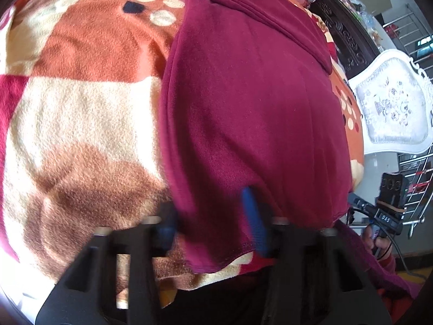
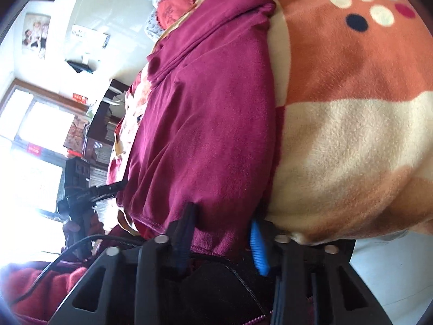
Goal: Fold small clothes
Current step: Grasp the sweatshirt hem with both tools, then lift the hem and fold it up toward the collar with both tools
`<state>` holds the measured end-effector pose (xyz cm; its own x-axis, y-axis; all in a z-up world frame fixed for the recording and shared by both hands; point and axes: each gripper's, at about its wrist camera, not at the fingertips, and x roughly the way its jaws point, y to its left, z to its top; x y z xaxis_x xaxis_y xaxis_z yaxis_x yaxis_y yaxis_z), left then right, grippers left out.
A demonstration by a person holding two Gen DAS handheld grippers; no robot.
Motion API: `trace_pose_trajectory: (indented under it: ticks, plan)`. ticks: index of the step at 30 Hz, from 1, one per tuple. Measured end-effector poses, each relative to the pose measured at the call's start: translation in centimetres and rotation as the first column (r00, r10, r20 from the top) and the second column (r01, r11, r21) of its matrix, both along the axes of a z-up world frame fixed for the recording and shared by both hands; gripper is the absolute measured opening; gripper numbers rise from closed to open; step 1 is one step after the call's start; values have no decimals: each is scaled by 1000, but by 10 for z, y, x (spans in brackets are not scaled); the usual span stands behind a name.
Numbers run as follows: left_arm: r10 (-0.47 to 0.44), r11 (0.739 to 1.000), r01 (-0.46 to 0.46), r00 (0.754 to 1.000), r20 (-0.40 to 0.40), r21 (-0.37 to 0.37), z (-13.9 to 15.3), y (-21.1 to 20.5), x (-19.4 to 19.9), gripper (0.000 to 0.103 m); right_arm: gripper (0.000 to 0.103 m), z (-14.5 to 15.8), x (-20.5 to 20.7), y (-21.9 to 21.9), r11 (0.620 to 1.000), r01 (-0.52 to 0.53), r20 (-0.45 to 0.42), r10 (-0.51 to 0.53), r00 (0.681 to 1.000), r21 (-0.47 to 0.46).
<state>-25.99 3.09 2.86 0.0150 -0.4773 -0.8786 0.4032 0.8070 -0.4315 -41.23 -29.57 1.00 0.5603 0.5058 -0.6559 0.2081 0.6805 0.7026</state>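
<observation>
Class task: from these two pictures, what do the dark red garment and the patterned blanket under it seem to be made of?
Garment: probably soft knit or fleece; matte, faintly fuzzy, stitched hem, drapes in folds. Blanket: likely plush fleece; visible raised pile, printed colour blocks and dots.

Left gripper (image 1: pixel 211 222): left finger largely covered by the maroon garment (image 1: pixel 249 94), seen blurred; tip of blue right finger (image 1: pixel 253 222) tucked under the hem, so grip on cloth can't be judged. Garment's far end cut off at top edge in left wrist view. Right gripper (image 2: pixel 222 233): both fingertips (image 2: pixel 257 246) buried in the hem fold, contact w/ fabric not made out. Window area (image 2: pixel 32 162) blown out. Wall pictures (image 2: pixel 36 33) too small to read. Other gripper's body (image 2: pixel 81 189) partly lost in glare.
</observation>
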Motion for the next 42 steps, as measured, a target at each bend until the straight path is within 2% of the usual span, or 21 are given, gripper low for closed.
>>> trace_pose_trajectory:
  ticks: [1,2,3,5,7,12,19,27,34,42]
  plan:
    - [-3,1000,3,1000,7,5,3,0,1,18,24,2,0,0,1000,-4,3,4,1000,-11]
    - [-7,1000,7,1000,16,-2,7,2,3,17,18,7,0,-1,1000,-8,6,8,1000,-24]
    - [-11,1000,12,1000,26,-13,12,2,4,13,15,13,-1,-3,1000,-9,18,10,1000,-27]
    - [-23,999,26,998,55,-44,24,2,7,13,13,25,-1,-7,1000,-5,66,5,998,-4]
    - [-45,996,51,996,81,-68,34,-2,10,13,12,40,2,-8,1000,-10,119,10,993,-3]
    - [-42,996,49,995,88,-75,36,-4,17,9,11,59,22,-4,999,-28,165,35,986,-43]
    - [60,988,-40,990,128,-151,61,6,42,8,10,88,46,-24,998,0,243,17,970,-70]
    - [143,970,-101,971,189,-220,89,-7,89,8,9,112,90,-51,991,96,335,-60,940,-91]
    - [159,969,-94,946,284,-230,113,-33,115,8,9,129,118,-71,985,134,371,-86,925,-106]
    - [164,975,-102,927,337,-195,117,-47,127,8,9,133,131,-83,982,154,369,-102,924,-113]
